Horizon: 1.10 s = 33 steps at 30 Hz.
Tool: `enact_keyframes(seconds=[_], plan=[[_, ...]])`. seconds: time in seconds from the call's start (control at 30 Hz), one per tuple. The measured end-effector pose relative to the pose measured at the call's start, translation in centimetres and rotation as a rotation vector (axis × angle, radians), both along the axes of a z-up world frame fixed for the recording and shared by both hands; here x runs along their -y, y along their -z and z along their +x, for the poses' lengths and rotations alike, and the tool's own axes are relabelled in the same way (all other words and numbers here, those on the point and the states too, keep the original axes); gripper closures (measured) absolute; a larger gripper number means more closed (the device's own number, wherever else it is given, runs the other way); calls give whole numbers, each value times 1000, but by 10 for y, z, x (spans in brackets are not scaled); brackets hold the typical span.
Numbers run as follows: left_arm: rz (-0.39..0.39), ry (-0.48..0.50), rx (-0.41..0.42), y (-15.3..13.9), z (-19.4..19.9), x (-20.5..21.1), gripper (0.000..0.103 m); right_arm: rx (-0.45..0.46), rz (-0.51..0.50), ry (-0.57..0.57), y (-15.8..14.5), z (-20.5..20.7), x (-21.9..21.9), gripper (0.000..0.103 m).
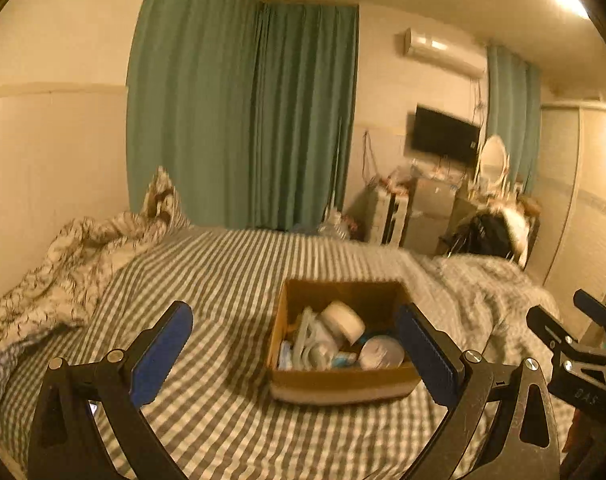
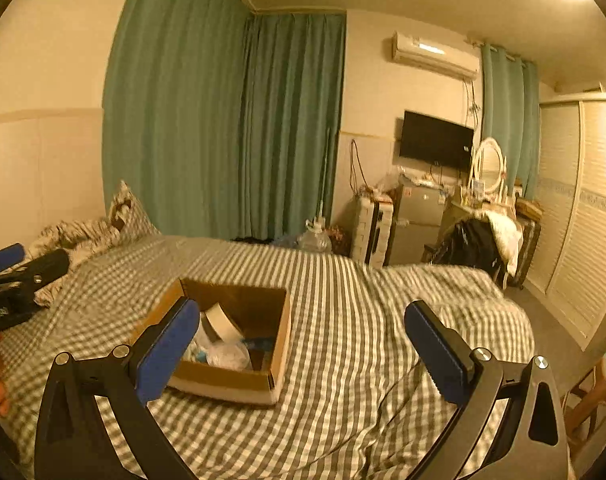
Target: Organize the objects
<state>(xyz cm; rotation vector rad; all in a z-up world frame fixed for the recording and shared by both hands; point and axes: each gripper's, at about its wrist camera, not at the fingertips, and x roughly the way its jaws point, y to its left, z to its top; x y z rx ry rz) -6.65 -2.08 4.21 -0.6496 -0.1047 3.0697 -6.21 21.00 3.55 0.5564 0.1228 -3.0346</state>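
1. Box of cardboard sits on the checked bedsheet, open at the top, near the middle of the bed. Inside lie a roll of white tape, a round white lid-like thing and some pale plastic bits too blurred to name.

2. Left gripper is spread wide and grasps nothing; its right blue pad overlaps the box's right wall in the picture, though I cannot tell whether it touches.

3. Right gripper is likewise spread wide and empty, with the box just beyond its left pad and bare sheet between the pads.

4. Judging by this, either the items are already gathered into the box, or a pick from it is about to start; the pictures do not settle which.

5. To take the tape well, come down from above with the pads either side of its rim, and close only once both pads are below the top edge of the roll.

6. Keep clear of the cardboard walls: a pad catching the wall would tip or drag the light box across the soft sheet.

7. Use the other gripper to steady the box from outside if it slides.

8. The mattress gives, so press lightly and lift straight up.
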Motion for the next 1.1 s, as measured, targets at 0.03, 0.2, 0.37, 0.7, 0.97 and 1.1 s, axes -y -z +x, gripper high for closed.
enact_keyframes(seconds=[0.03, 0.2, 0.37, 0.7, 0.97, 1.1], plan=[[-3, -1, 11, 5, -1, 0, 0, 20, -2, 4, 8, -5, -1, 0], [-12, -18, 42, 25, -9, -2, 0, 81, 10, 27, 33, -20, -3, 0], [-37, -4, 40, 28, -9, -8, 0, 74, 8, 17, 32, -18, -1, 0], [-37, 1, 46, 29, -8, -10, 0, 60, 11, 16, 24, -13, 3, 0], [-39, -1, 58, 32, -9, -10, 0, 64, 10, 17, 24, -13, 4, 0], [-41, -1, 58, 33, -10, -10, 0, 65, 11, 17, 25, -13, 5, 0]])
